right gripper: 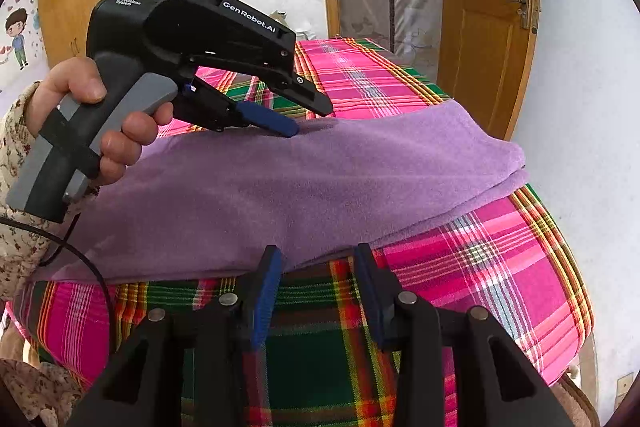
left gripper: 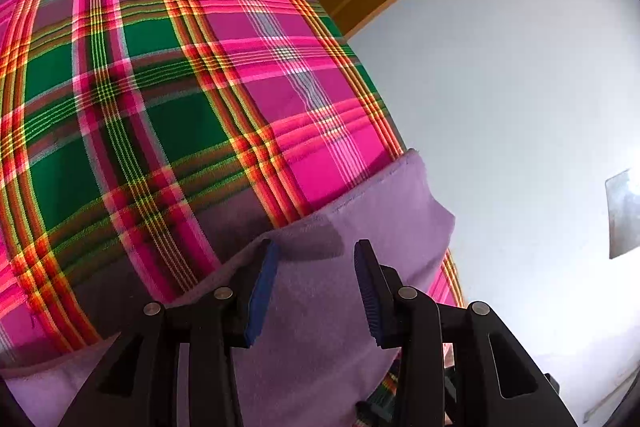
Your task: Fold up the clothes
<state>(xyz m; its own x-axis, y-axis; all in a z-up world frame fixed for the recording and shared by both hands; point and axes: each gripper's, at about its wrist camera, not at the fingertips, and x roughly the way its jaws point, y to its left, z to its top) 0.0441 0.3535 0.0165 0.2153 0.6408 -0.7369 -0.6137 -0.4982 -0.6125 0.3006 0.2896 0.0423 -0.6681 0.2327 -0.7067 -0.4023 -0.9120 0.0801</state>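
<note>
A folded purple cloth lies across a bed covered by a pink and green plaid blanket. My right gripper sits at the cloth's near edge, jaws apart, with nothing pinched. A hand holds my left gripper, whose tips rest on the cloth's far edge. In the left wrist view, the left gripper stands open over the purple cloth, with the plaid blanket beyond it. The cloth's right end shows two stacked layers.
A white wall runs close along the bed's side. A wooden door stands past the bed's far end. A black cable trails from the left gripper's handle, beside a floral sleeve.
</note>
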